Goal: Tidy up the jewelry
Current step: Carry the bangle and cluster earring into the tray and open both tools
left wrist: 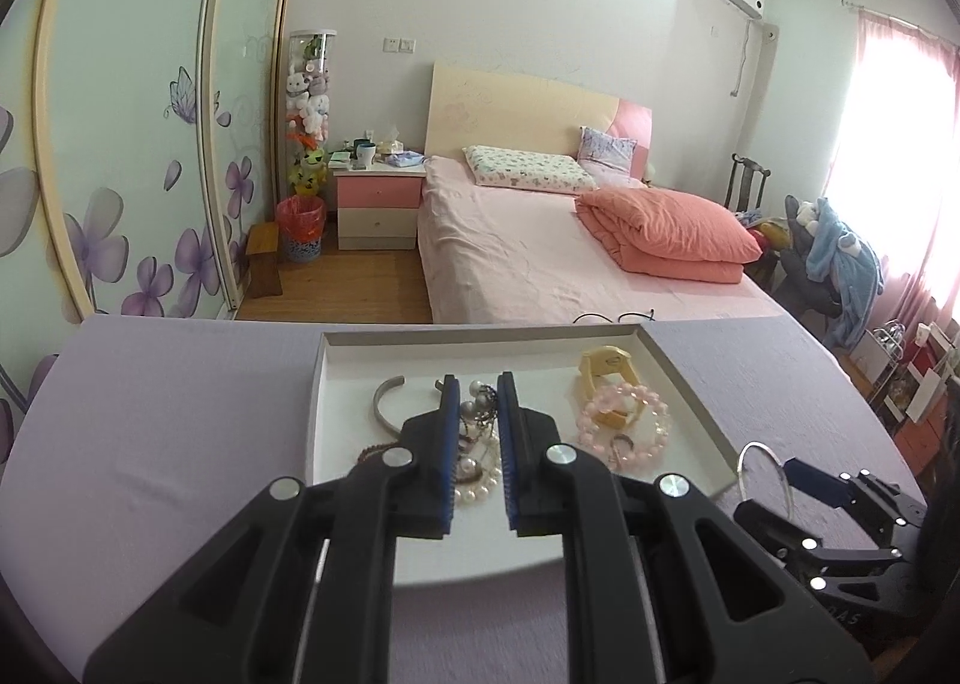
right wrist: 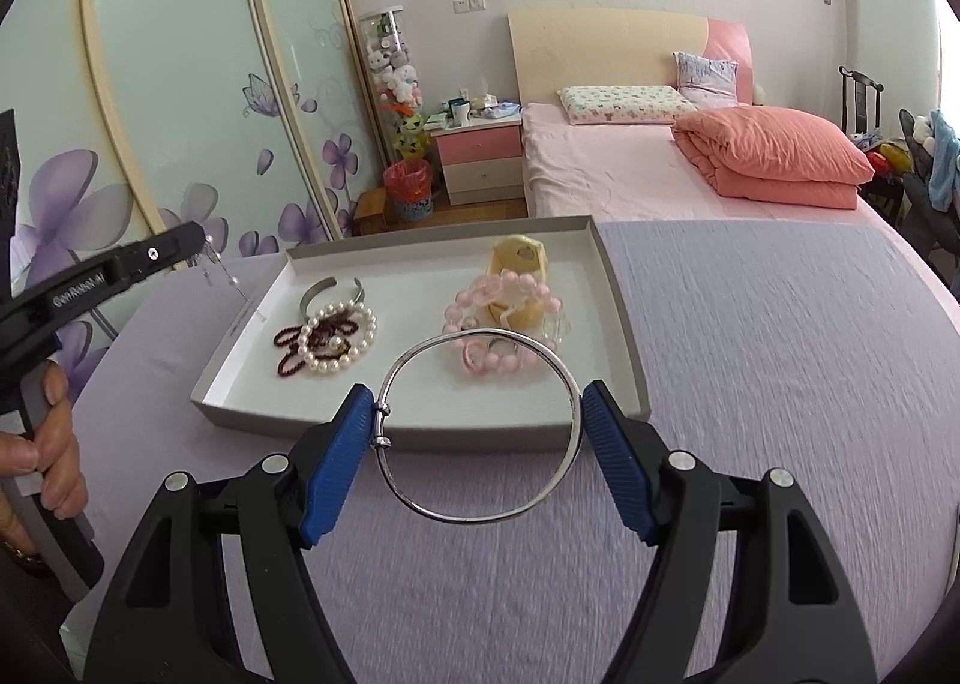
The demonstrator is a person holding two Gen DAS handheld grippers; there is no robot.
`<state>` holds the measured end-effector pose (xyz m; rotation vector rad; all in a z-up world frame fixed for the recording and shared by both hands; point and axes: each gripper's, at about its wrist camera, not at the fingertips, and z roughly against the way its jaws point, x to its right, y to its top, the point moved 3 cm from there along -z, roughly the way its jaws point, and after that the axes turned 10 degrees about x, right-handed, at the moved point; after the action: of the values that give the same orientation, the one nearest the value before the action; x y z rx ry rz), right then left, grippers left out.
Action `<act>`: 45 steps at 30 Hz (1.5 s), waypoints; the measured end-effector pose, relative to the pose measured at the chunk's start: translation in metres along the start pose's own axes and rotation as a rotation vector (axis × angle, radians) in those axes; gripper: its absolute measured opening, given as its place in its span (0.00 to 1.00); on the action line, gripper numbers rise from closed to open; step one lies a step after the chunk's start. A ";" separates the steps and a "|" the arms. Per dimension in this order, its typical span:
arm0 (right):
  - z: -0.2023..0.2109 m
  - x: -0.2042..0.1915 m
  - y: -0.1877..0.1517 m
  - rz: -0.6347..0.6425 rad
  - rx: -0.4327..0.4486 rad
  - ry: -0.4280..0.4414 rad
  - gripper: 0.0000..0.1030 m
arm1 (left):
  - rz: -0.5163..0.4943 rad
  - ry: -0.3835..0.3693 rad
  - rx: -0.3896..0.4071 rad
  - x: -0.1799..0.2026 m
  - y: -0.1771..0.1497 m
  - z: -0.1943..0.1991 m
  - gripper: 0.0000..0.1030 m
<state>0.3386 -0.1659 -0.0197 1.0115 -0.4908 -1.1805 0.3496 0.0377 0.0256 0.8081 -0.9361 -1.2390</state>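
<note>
A white tray (right wrist: 420,435) with a grey rim lies on the lilac cloth. In it are a silver cuff (right wrist: 332,291), a pearl bracelet (right wrist: 336,345), a dark red bead string (right wrist: 288,354), a pink bead bracelet (right wrist: 510,288) and a yellow piece (right wrist: 516,258). My right gripper (right wrist: 477,399) is shut on a thin silver bangle (right wrist: 480,516), its blue pads pressing on opposite sides, just in front of the tray. My left gripper (right wrist: 201,240) is raised over the tray's left edge, shut on a small pearl-and-crystal piece (right wrist: 225,273) that dangles from its tips.
The tray (left wrist: 336,360) lies mid-table, with the table's far edge just behind it. A hand (right wrist: 54,444) holds the left gripper's handle. Beyond the table are a pink bed (left wrist: 540,264), a nightstand (left wrist: 378,204) and a chair (left wrist: 822,264) with clothes.
</note>
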 end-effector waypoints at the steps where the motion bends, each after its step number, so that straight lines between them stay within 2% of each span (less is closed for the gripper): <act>1: -0.004 0.001 0.002 0.000 0.000 -0.002 0.70 | 0.000 0.003 -0.004 0.000 0.000 -0.004 0.12; 15: -0.044 0.005 0.015 0.012 -0.016 -0.013 0.70 | 0.002 0.010 -0.047 -0.005 -0.009 -0.048 0.12; 25: -0.053 0.007 0.012 0.008 -0.029 -0.014 0.71 | 0.015 0.015 -0.077 -0.010 -0.016 -0.066 0.14; 29: -0.053 0.008 0.012 0.006 -0.030 -0.016 0.70 | 0.037 0.030 -0.075 -0.018 -0.017 -0.063 0.28; 31: -0.053 0.008 0.014 0.006 -0.029 -0.018 0.70 | 0.044 0.033 -0.071 -0.023 -0.018 -0.059 0.29; 38: -0.053 0.007 0.020 0.013 -0.014 -0.039 0.70 | 0.059 0.062 -0.034 -0.040 -0.016 -0.033 0.45; 45: -0.068 -0.006 0.025 0.042 0.000 -0.056 0.71 | 0.064 0.088 -0.019 -0.058 -0.019 -0.014 0.52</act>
<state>0.4029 -0.1332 -0.0309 0.9654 -0.5538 -1.1740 0.3502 0.0923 -0.0054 0.8051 -0.8714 -1.1461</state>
